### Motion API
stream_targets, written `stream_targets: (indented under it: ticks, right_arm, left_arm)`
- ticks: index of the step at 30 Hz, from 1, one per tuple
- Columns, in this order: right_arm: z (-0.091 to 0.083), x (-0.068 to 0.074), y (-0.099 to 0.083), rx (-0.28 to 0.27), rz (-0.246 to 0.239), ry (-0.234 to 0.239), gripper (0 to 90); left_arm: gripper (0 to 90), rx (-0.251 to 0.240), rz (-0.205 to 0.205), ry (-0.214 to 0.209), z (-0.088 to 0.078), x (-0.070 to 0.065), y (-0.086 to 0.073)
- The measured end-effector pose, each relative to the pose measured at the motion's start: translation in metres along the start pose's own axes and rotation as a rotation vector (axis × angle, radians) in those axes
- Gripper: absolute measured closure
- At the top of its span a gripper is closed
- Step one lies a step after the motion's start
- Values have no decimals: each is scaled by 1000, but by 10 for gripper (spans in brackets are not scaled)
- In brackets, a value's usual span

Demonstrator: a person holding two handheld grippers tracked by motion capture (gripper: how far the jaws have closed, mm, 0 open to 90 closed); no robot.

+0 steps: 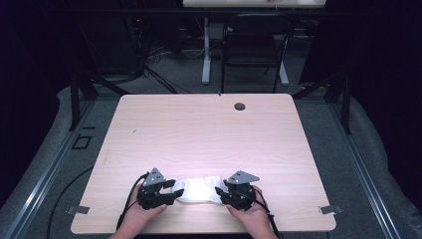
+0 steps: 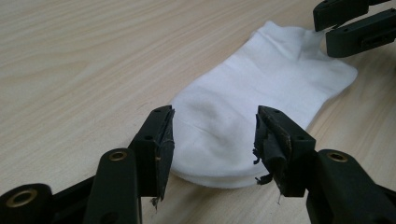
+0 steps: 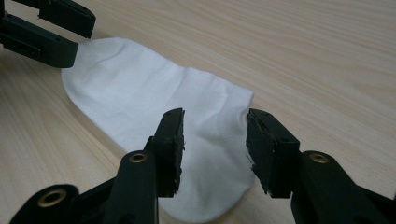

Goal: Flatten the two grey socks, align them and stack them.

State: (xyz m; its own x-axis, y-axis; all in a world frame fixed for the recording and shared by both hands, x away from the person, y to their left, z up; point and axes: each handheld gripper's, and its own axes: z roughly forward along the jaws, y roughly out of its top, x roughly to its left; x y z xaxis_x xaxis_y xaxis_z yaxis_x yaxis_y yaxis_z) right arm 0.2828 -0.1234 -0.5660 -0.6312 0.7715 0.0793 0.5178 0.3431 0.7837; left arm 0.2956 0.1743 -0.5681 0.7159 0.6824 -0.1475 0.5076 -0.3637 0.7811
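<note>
A white sock (image 1: 199,190) lies flat on the table (image 1: 209,134), close to the near edge and about in the middle between left and right. It looks like two socks laid one on the other, because a double edge shows at the rounded end in the left gripper view, but I cannot tell this for sure. Its long side runs from left to right, so each end is turned toward one hand.

The left gripper (image 2: 212,140) stands at the left end of the sock. Its jaws are wide open, one on each side of the rounded end, and they hold nothing. The right gripper (image 3: 215,140) stands at the right end in the same way: jaws well apart over the cloth, nothing held.

In my judgement the two grippers are placed so because each is ready to take one end, perhaps to lift, stretch or fold the sock. The rest of the table is bare wood with a small round cable hole (image 1: 240,106) near the far edge.
</note>
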Motion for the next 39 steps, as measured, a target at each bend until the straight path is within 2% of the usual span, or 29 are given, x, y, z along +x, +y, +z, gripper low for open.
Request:
stream_targets:
  ticks: [3,10,16,18,22,25,31,33,39]
  right_arm:
    - [-5,-1,0,-17,-12,0,527]
    - [-11,-4,-1,-11,-39,-13,513]
    - [-15,-12,-3,-18,-15,-32,511]
    - [-16,-20,-6,-26,7,-47,511]
    - [-16,-27,-9,-26,27,-62,511]
    - [-16,-34,-13,-36,60,-80,511]
    - [-13,-35,-14,-24,51,-97,507]
    - [-13,-36,-14,-25,45,-102,505]
    - [-13,-38,-16,-40,50,-115,494]
  left_arm:
    - [450,-15,-6,4,-6,3,1]
    - [444,-32,-21,36,-16,13,0]
    - [444,-36,-56,50,-20,24,-3]
    - [444,-37,-81,72,-21,30,-5]
    - [444,-36,-88,79,-22,37,-6]
    - [444,-30,-101,93,-22,42,-7]
    - [444,-9,-130,133,-19,48,-10]
    - [444,-14,-159,133,-18,50,-11]
    - [441,-16,-178,133,-14,53,-11]
